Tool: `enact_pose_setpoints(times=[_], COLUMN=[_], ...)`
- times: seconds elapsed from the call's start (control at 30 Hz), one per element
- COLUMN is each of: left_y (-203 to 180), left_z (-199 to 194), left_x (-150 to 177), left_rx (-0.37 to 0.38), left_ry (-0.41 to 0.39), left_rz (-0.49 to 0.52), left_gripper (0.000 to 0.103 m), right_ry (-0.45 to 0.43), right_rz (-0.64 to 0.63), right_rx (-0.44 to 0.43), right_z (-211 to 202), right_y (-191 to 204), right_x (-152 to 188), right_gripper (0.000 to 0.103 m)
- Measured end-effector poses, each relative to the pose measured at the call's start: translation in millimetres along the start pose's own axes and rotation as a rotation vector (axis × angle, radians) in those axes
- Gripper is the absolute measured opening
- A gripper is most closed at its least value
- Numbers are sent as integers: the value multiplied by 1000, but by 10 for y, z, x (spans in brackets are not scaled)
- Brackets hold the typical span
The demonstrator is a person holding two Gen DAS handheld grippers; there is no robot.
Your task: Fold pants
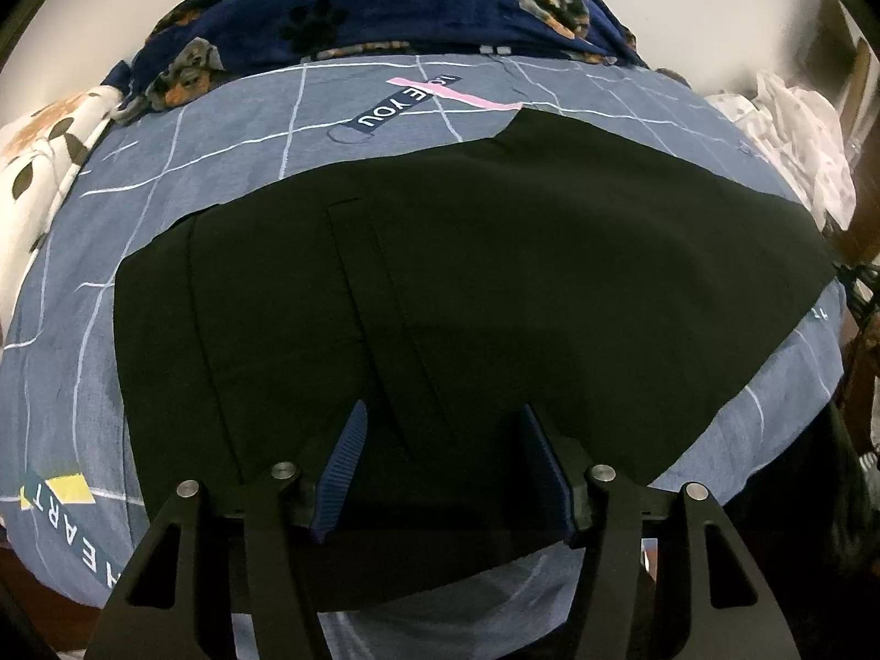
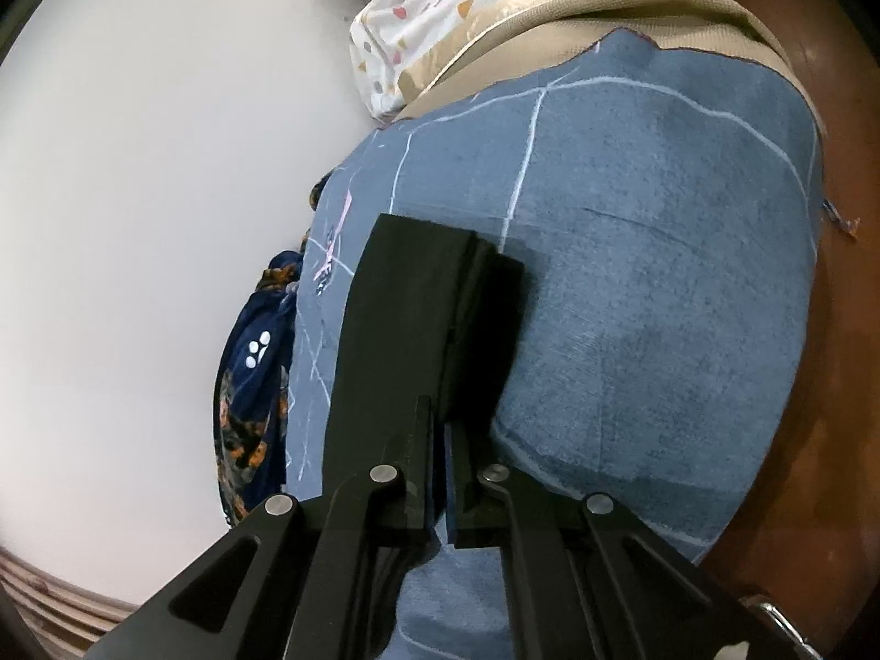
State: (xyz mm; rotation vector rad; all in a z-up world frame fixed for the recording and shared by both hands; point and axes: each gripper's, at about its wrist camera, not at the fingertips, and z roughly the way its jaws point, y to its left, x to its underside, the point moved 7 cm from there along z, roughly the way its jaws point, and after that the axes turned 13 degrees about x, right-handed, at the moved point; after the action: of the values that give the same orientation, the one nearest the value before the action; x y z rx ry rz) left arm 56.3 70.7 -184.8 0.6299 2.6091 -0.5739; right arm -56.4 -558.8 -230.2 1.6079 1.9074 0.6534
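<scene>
Black pants (image 1: 467, 286) lie spread flat on a grey-blue bedsheet (image 1: 220, 126), waistband toward the left, a back pocket seam visible. My left gripper (image 1: 443, 429) is open above the near part of the pants, with blue pads (image 1: 346, 467) apart and nothing between them. In the right wrist view my right gripper (image 2: 440, 429) is shut on the pants' edge (image 2: 407, 319), and the black fabric runs forward from the jaws in stacked layers over the sheet (image 2: 660, 275).
A navy dog-print blanket (image 1: 385, 5) lies along the far side of the bed, also in the right wrist view (image 2: 253, 374). White patterned cloth (image 1: 792, 126) sits at the right, a floral pillow (image 1: 44, 154) at the left. The brown bed frame (image 2: 825, 385) borders the mattress.
</scene>
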Motion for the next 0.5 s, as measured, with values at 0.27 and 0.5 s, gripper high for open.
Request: enact_pose_setpoints(times=[0.27,0.5], left_y=[-4,-44], left_z=[1,21], left_x=[4,12], left_rx=[35,34], left_ry=[10,6], left_rz=[15,32], left_gripper=[66,76], right_ry=[12,-51], right_rz=[20,-11], right_rx=[-22,-41], right_z=[-4,-332], right_y=[0,159], right_x=[-14,-18], right_gripper=[3,12])
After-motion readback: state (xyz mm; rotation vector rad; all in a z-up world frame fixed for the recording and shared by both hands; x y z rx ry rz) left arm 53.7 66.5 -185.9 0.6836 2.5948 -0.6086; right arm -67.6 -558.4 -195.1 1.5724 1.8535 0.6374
